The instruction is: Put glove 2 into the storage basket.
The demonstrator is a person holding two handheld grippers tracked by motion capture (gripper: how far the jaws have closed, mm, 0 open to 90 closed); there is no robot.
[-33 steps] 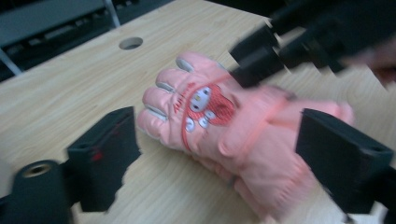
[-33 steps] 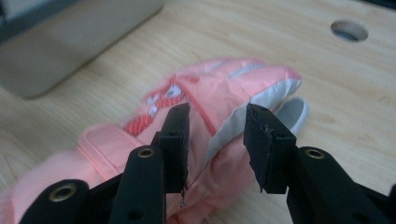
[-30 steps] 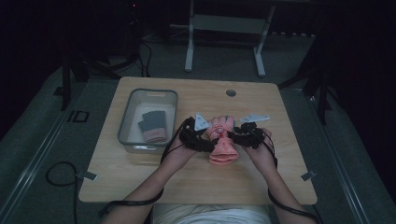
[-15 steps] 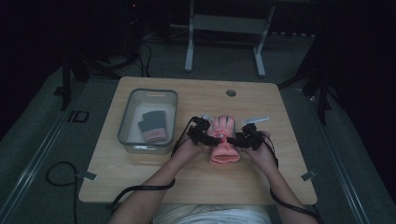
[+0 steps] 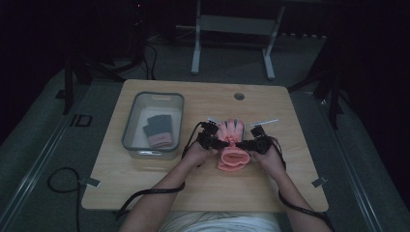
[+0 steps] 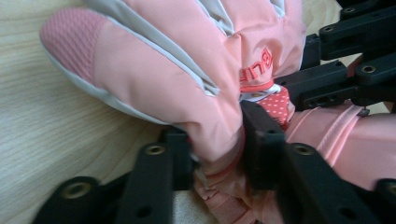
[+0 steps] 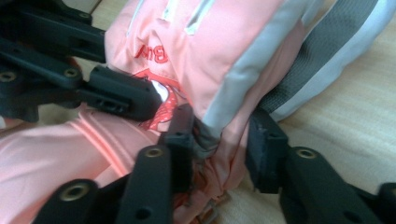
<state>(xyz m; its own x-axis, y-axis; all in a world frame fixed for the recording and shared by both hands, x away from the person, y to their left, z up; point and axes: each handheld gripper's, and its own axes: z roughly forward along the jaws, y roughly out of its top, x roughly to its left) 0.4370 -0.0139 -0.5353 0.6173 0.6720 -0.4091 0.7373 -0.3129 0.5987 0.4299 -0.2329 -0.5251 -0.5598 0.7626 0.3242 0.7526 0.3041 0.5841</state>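
A pink glove with grey trim lies at the middle of the wooden table, fingers pointing away and cuff toward the person. My left gripper pinches the glove's left side at the wrist. In the left gripper view the jaws are shut on bunched pink fabric. My right gripper pinches the right side of the wrist. In the right gripper view its jaws clamp a fold of the pink glove, and the left gripper's black linkage shows close beyond it.
A clear plastic bin stands left of the glove, holding a dark grey glove with a pink cuff. A round cable hole sits near the table's far edge. Black cables trail off the near edge.
Both grippers have drawn in toward the glove's wrist and closed on it from either side. The glove is bunched at the middle.
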